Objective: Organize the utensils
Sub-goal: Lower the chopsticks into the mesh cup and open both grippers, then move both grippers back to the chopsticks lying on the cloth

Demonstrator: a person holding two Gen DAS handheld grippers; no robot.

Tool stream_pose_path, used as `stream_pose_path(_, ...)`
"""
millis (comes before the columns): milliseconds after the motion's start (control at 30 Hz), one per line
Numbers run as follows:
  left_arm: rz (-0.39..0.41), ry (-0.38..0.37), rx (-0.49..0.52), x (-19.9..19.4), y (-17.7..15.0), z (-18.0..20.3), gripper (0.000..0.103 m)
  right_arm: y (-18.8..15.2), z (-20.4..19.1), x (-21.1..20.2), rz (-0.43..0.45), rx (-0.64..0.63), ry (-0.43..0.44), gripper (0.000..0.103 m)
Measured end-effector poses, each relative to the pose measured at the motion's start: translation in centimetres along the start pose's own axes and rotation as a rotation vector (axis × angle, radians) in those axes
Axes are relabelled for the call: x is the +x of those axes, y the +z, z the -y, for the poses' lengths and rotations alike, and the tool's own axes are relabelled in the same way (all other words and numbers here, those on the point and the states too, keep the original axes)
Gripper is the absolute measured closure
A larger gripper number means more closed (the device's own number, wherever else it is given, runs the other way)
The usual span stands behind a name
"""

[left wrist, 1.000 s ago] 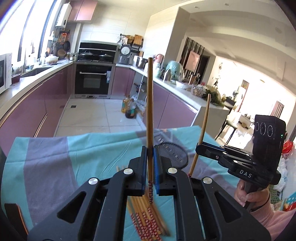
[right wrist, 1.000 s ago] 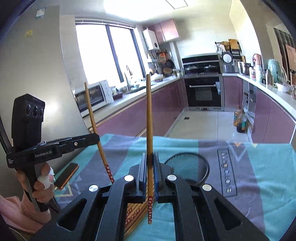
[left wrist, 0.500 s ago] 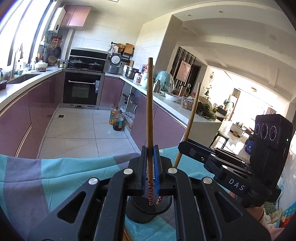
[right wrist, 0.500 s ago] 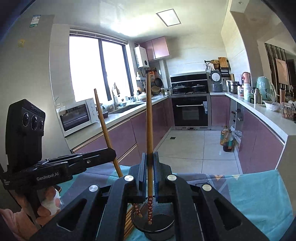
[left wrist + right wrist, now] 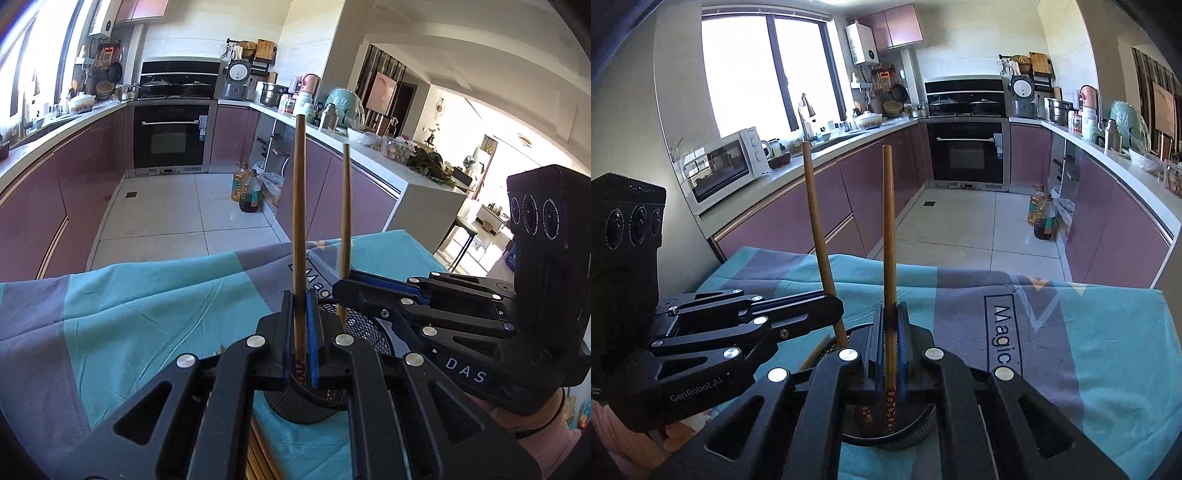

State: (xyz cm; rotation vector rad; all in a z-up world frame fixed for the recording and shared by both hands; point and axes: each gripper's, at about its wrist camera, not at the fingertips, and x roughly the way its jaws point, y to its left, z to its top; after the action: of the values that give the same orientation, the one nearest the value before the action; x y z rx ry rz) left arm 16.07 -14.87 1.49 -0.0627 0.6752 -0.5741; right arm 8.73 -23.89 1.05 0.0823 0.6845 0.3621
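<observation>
In the left wrist view my left gripper (image 5: 299, 332) is shut on an upright wooden chopstick (image 5: 298, 221). Its patterned lower end dips into the mouth of a black mesh holder (image 5: 369, 334). My right gripper (image 5: 341, 291) reaches in from the right, shut on a second chopstick (image 5: 345, 229) over the same holder. In the right wrist view my right gripper (image 5: 889, 343) clamps its chopstick (image 5: 888, 229), whose patterned tip hangs inside the holder (image 5: 916, 432). The left gripper (image 5: 831, 306) stands close on the left with its chopstick (image 5: 816, 221) leaning slightly.
The holder stands on a teal and grey cloth (image 5: 147, 314) covering the table. Spare chopsticks (image 5: 814, 352) lie on the cloth beside the holder. Beyond the table's far edge are the kitchen floor, purple cabinets and oil bottles (image 5: 247, 192).
Both grippers moved forward and down with their chopsticks and drew closer together. The chopsticks' lower ends went from above the cloth and the spare chopsticks to inside the holder's mouth.
</observation>
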Motion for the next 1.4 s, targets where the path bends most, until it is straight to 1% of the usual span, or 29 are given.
stream_pose_path(33, -0.006, 0.002, 0.000, 0.8, 0.3, -0.3, 0.095, -0.5, -0.1, -0.1, -0.001, 0.002, -0.002, 0.097)
stream_pose_path(167, -0.019, 0.011, 0.003, 2.1, -0.2, -0.9, 0.095, -0.5, 0.0, 0.3, 0.000, 0.019, -0.008, 0.096)
stream_pose_path(267, -0.005, 0.021, 0.000, 1.2, 0.1, -0.9, 0.085, -0.7, 0.1, 0.1, 0.013, 0.033, -0.003, 0.095)
stream_pose_path(333, 0.016, 0.030, -0.004, 0.3, 0.1, -1.1, 0.083, -0.8, 0.1, -0.4, 0.030, 0.039, 0.003, 0.090)
stream_pose_path(400, 0.046, 0.041, -0.010, -0.9, 0.2, -1.5, 0.078, -1.0, -0.1, -1.1, 0.049, 0.041, 0.010, 0.084)
stream_pose_path(467, 0.081, 0.059, -0.013, -2.7, -0.2, -2.0, 0.074, -1.2, -0.4, -2.2, 0.070, 0.035, 0.023, 0.081)
stream_pose_path(567, 0.127, 0.083, -0.012, -5.4, -0.8, -3.1, 0.065, -1.7, -1.4, -4.2, 0.106, 0.017, 0.079, 0.075)
stream_pose_path(633, 0.145, 0.108, -0.010, -7.0, -1.3, -4.0, 0.064, -2.3, -2.3, -5.5, 0.126, -0.011, 0.110, 0.071)
stream_pose_path(700, 0.141, 0.117, -0.006, -8.5, -2.4, -5.1, 0.062, -3.1, -3.3, -6.4, 0.122, -0.040, 0.151, 0.069)
stream_pose_path(767, 0.117, 0.144, -0.005, -9.0, -3.8, -6.1, 0.062, -4.0, -4.4, -6.6, 0.102, -0.063, 0.178, 0.068)
stream_pose_path(867, 0.044, 0.155, -0.027, -8.7, -6.2, -8.2, 0.062, -6.1, -5.7, -5.3, 0.026, -0.073, 0.202, 0.068)
stream_pose_path(1000, -0.056, 0.142, -0.056, -7.3, -10.4, -9.9, 0.063, -8.8, -6.0, -1.7, -0.104, -0.030, 0.210, 0.068)
stream_pose_path(1100, -0.117, 0.126, -0.057, -6.6, -12.9, -9.6, 0.064, -10.4, -6.0, 0.6, -0.173, -0.004, 0.200, 0.068)
stream_pose_path(1167, -0.154, 0.096, -0.069, -6.1, -14.3, -9.7, 0.064, -11.0, -5.9, 1.6, -0.202, 0.016, 0.190, 0.068)
stream_pose_path(1233, -0.180, 0.074, -0.083, -5.4, -15.1, -8.7, 0.064, -11.2, -5.8, 2.1, -0.216, 0.030, 0.193, 0.068)
stream_pose_path(1400, -0.209, 0.077, -0.091, -5.0, -16.3, -8.4, 0.065, -11.3, -6.0, 2.7, -0.220, 0.040, 0.175, 0.068)
